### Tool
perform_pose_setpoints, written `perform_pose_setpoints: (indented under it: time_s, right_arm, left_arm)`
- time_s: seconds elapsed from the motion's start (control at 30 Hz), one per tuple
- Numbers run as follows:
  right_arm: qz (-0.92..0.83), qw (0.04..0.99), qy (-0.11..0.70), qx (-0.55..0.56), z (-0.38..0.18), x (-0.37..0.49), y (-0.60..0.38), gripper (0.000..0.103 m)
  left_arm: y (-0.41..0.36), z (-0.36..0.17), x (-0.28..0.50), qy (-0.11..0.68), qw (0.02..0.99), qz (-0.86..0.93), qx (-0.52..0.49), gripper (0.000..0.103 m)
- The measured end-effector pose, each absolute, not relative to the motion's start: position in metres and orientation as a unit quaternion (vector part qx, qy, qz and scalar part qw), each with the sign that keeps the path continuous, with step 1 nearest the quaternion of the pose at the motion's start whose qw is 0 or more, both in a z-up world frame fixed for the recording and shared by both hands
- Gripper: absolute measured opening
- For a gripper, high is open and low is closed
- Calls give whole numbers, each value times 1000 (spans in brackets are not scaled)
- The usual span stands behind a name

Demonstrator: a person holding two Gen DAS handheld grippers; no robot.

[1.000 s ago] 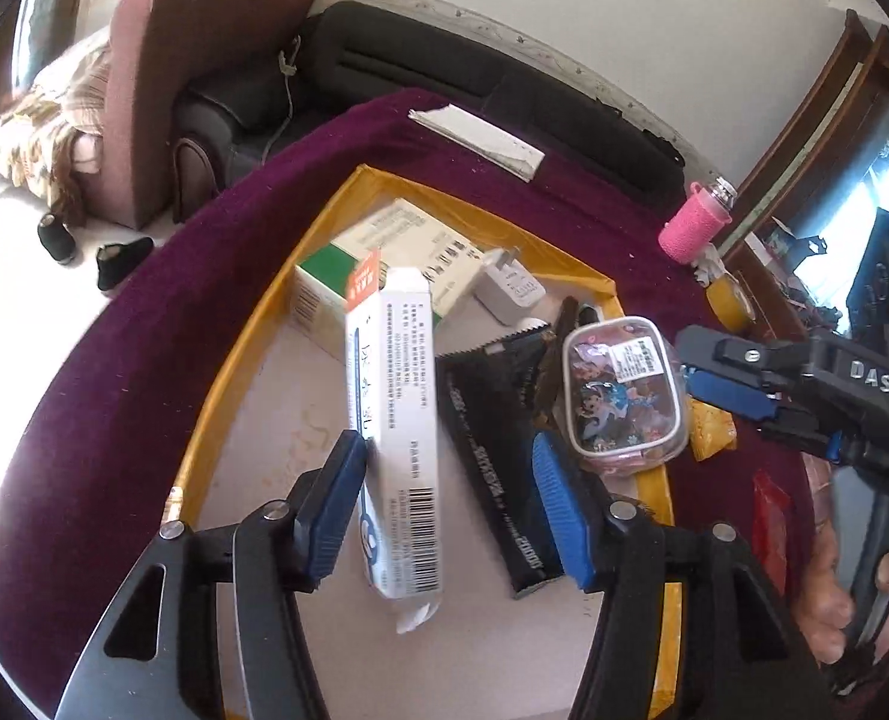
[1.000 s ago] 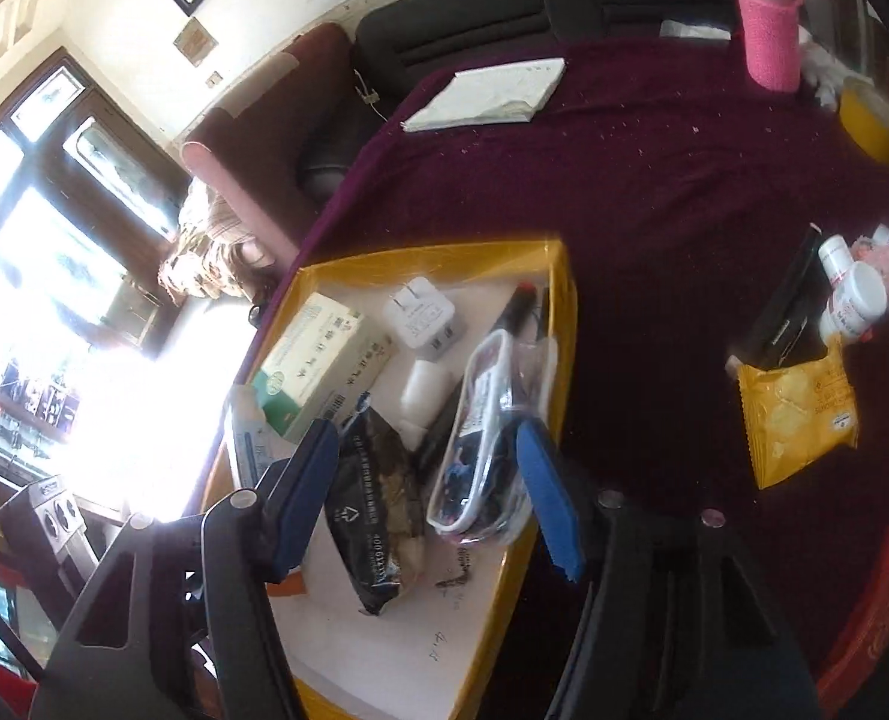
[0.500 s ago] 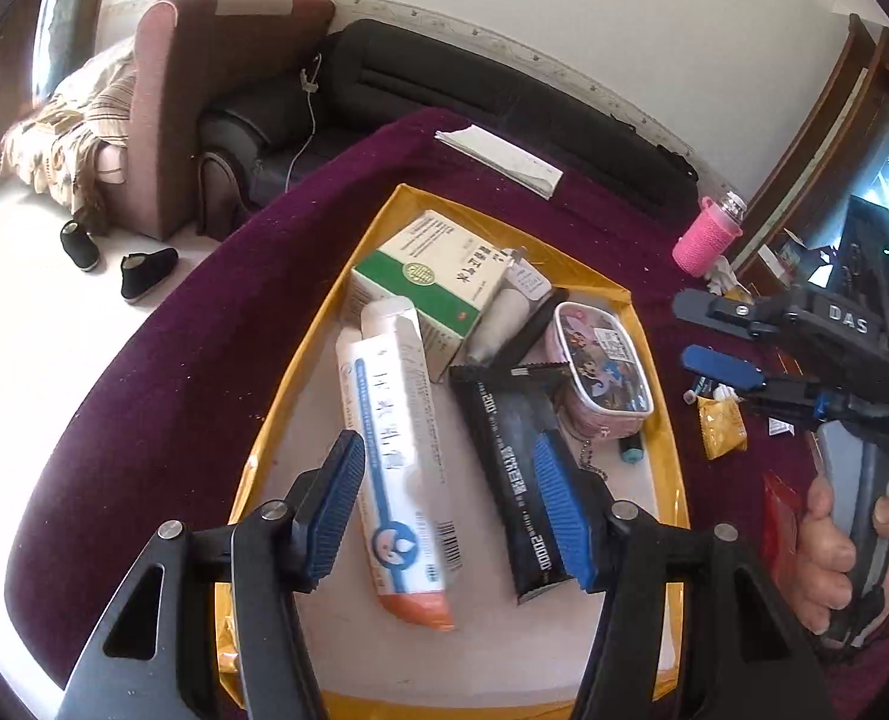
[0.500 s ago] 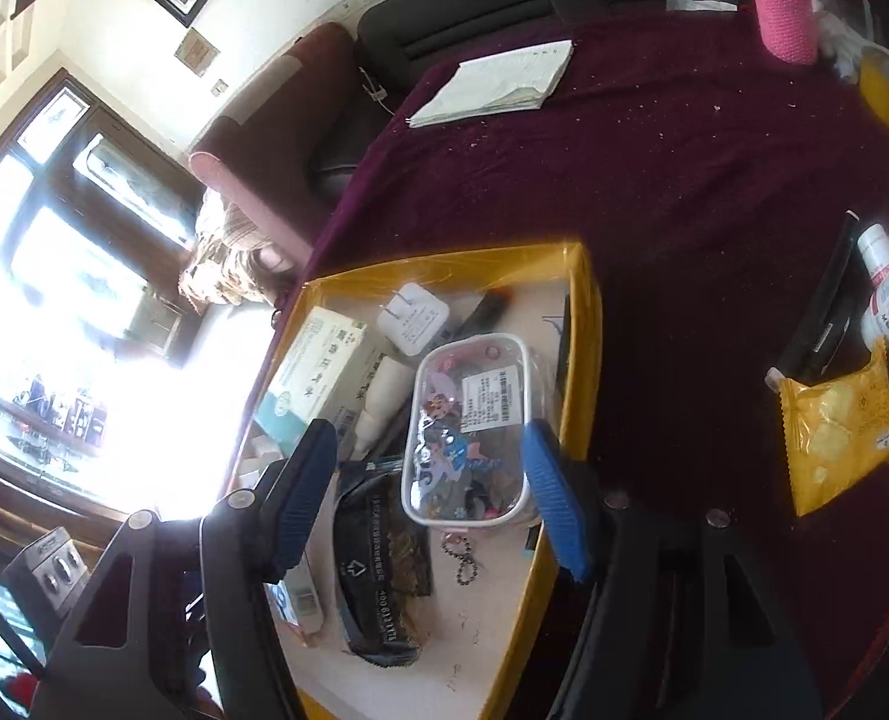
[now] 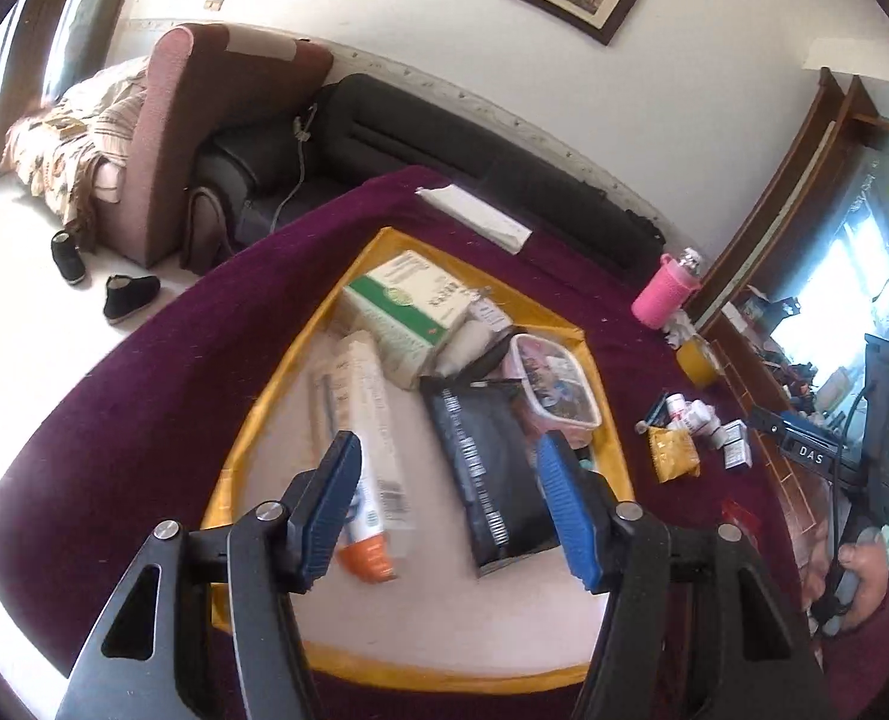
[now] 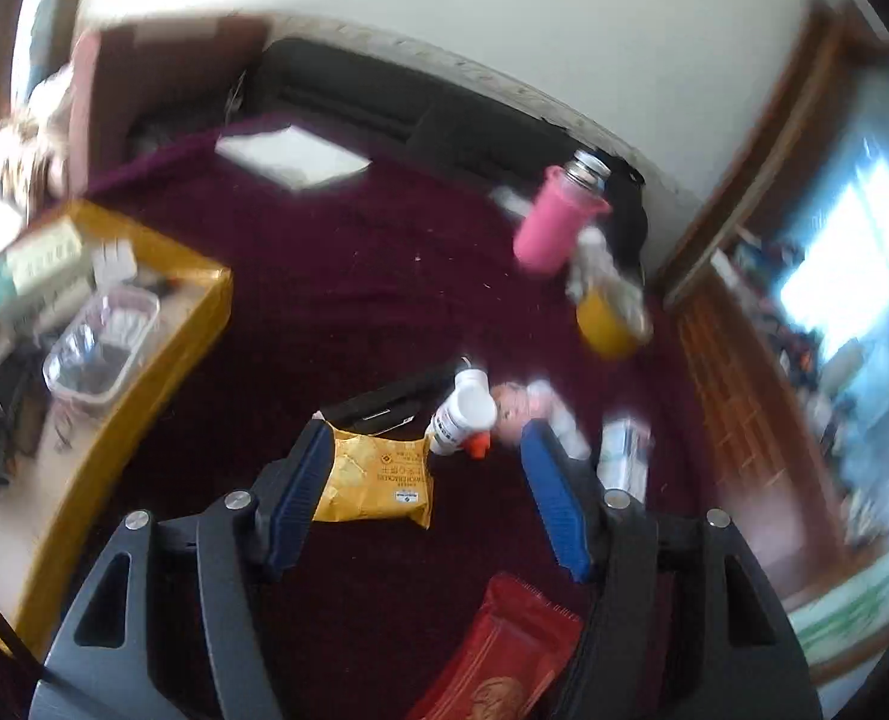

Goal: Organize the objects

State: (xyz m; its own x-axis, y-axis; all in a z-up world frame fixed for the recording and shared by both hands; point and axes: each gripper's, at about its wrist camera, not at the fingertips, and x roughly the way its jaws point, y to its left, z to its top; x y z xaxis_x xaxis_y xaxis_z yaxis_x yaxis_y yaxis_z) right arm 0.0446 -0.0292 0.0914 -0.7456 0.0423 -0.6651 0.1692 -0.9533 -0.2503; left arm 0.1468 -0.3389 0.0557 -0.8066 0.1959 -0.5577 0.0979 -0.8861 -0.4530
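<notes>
Left wrist view: my left gripper (image 5: 447,501) hangs over the yellow tray (image 5: 276,372), jaws part open and opening, nothing between the pads. Under its left finger, in the tray, lies the long white tube box (image 5: 363,450) with the orange end. Under the right finger lies the black pouch (image 5: 483,468). Deeper in the tray: the clear cartoon case (image 5: 552,384) against the right wall, the green-and-white box (image 5: 408,306) toward the far corner. Right of the tray, on the purple cloth (image 5: 114,396), a yellow snack packet (image 5: 672,459) and small bottles (image 5: 693,414). My right hand (image 5: 864,570) on its handle sits at the frame's right edge.

Right wrist view, blurred: right gripper (image 6: 429,501) is off the tray's right side, over the cloth, jaws part open and opening, holding nothing. Yellow packet (image 6: 378,477) is by its left finger, white bottle (image 6: 462,414) just beyond, red wrapper (image 6: 504,648) nearest the camera. Pink bottle (image 6: 555,222) and orange jar (image 6: 609,318) stand further out.
</notes>
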Motion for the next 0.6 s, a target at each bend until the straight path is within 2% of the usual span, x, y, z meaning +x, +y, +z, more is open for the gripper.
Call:
perform_pose_setpoints:
  time_s: [0.07, 0.13, 0.3, 0.47, 0.6]
  right_arm:
    - [-930, 65, -11, 360, 90, 55, 12, 72]
    - [-928, 68, -87, 355, 84, 61, 34, 72]
    - [-936, 101, -80, 327, 82, 67, 35, 72]
    - [-937, 98, -78, 326, 63, 63, 40, 73]
    - [-924, 103, -125, 347, 50, 56, 62, 73]
  left_arm:
    - [-316, 54, 133, -221, 38, 920, -321, 58]
    - [-299, 56, 125, -200, 43, 917, -341, 58]
    - [-307, 69, 116, -172, 5, 918, -357, 61]
    - [-338, 51, 92, -267, 26, 873, -408, 61]
    - [-342, 45, 65, -303, 39, 860, -408, 61]
